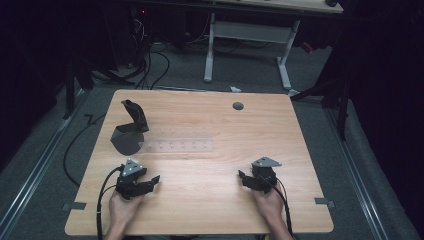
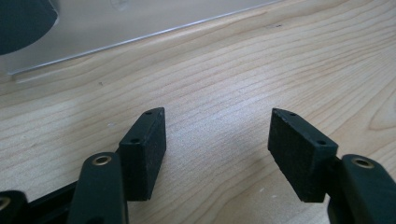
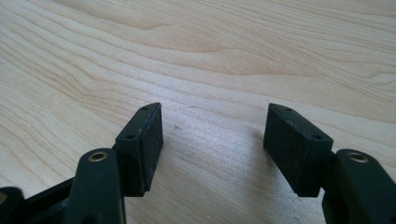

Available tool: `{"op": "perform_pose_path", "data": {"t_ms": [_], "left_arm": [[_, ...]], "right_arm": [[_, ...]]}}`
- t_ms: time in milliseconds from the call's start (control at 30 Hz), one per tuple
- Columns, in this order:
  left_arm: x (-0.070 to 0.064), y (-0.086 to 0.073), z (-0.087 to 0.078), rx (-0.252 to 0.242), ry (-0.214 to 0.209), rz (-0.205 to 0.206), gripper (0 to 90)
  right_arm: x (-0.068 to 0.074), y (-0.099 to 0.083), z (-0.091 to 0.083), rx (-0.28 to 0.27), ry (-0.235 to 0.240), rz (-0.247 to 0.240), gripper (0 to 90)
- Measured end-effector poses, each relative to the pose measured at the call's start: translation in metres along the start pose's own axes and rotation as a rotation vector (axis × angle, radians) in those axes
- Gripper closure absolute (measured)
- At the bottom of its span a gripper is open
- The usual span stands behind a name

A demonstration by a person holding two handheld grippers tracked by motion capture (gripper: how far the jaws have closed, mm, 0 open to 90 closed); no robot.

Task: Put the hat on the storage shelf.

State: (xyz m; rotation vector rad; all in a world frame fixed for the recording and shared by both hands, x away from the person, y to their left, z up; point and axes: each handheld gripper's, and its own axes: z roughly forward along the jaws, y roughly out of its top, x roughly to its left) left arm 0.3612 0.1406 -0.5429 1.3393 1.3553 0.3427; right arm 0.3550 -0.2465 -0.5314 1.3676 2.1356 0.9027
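Observation:
A clear plastic ruler point(image 1: 177, 146) lies flat across the middle of the wooden table point(image 1: 210, 200); its edge also crosses the top of the left gripper view as the ruler point(image 2: 140, 23). A dark grey stand with a round base point(image 1: 129, 131) sits at the ruler's left end. My left gripper point(image 1: 152, 182) rests low on the table near the front left, open, nothing between its pads point(image 2: 144, 149). My right gripper point(image 1: 243, 177) rests at the front right, open and empty, its pads point(image 3: 296, 149) just over bare wood.
A round cable hole point(image 1: 238, 106) is set into the table near its far edge. Behind the table a white desk frame point(image 1: 247, 37) and loose cables point(image 1: 150, 65) stand on the grey floor. Tape tabs point(image 1: 325, 202) mark the table's front corners.

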Motion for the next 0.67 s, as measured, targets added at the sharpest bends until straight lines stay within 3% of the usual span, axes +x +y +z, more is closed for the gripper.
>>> {"op": "perform_pose_path", "data": {"t_ms": [100, 267, 667], "left_arm": [[-0.0013, -0.0008, 0.0024, -0.003, 0.012, 0.019, 37.4], [-0.0049, -0.0051, 0.0065, 0.000, 0.037, 0.091, 35.9], [-0.0054, -0.0048, 0.0077, 0.006, 0.033, 0.078, 31.4]], "right_arm": [[0.0000, 0.0000, 0.0000, 0.000, 0.000, 0.000, 37.9], [0.0000, 0.0000, 0.0000, 0.000, 0.000, 0.000, 37.9], [0.0000, 0.0000, 0.0000, 0.000, 0.000, 0.000, 37.8]]}}
